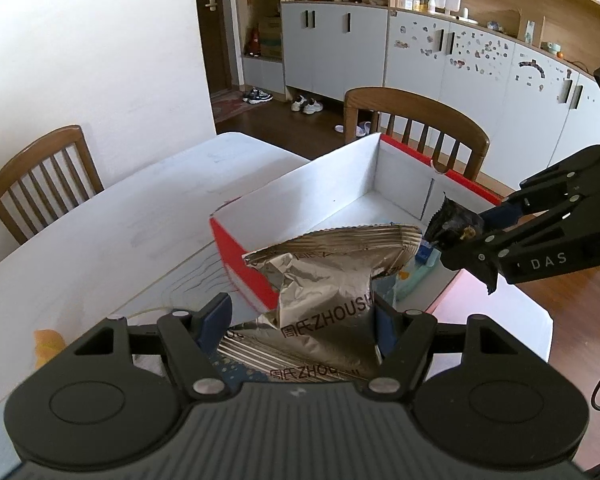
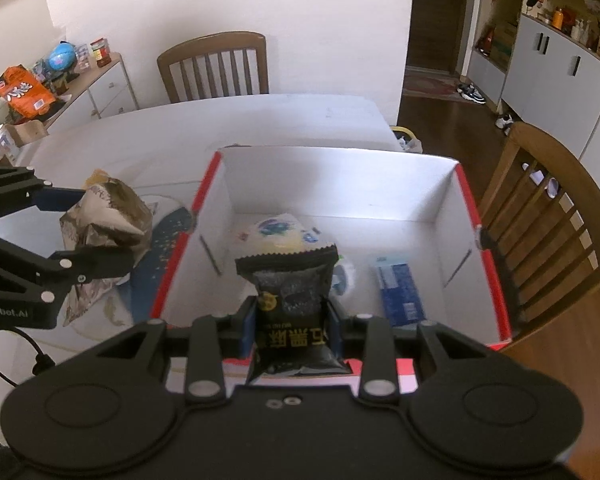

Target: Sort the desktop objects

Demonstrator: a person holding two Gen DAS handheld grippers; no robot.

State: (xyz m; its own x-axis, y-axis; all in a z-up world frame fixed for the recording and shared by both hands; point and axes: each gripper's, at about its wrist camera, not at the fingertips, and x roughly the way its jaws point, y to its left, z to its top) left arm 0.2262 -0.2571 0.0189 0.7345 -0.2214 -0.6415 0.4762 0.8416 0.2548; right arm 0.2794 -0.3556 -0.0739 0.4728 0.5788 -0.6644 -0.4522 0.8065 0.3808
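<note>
My left gripper (image 1: 300, 320) is shut on a crumpled silver foil snack bag (image 1: 324, 280), held just left of the red-and-white cardboard box (image 1: 236, 252). From the right wrist view the same bag (image 2: 104, 216) sits between the left gripper's (image 2: 96, 232) fingers, beside the box's left wall. My right gripper (image 2: 292, 320) is shut on a black snack packet (image 2: 292, 296) over the near edge of the open box (image 2: 468, 216). It shows in the left wrist view as well, the right gripper (image 1: 460, 236) with the black packet (image 1: 454, 220). A white round packet (image 2: 278, 230) and a blue packet (image 2: 400, 292) lie inside the box.
The box stands on a white table (image 1: 100, 220) with a dark blue patterned mat (image 2: 160, 256) under its left side. Wooden chairs (image 2: 216, 64) (image 2: 548, 220) stand at the far side and at the right. A black cable (image 2: 16, 344) trails at the near left. An orange object (image 1: 48, 344) lies near the left gripper.
</note>
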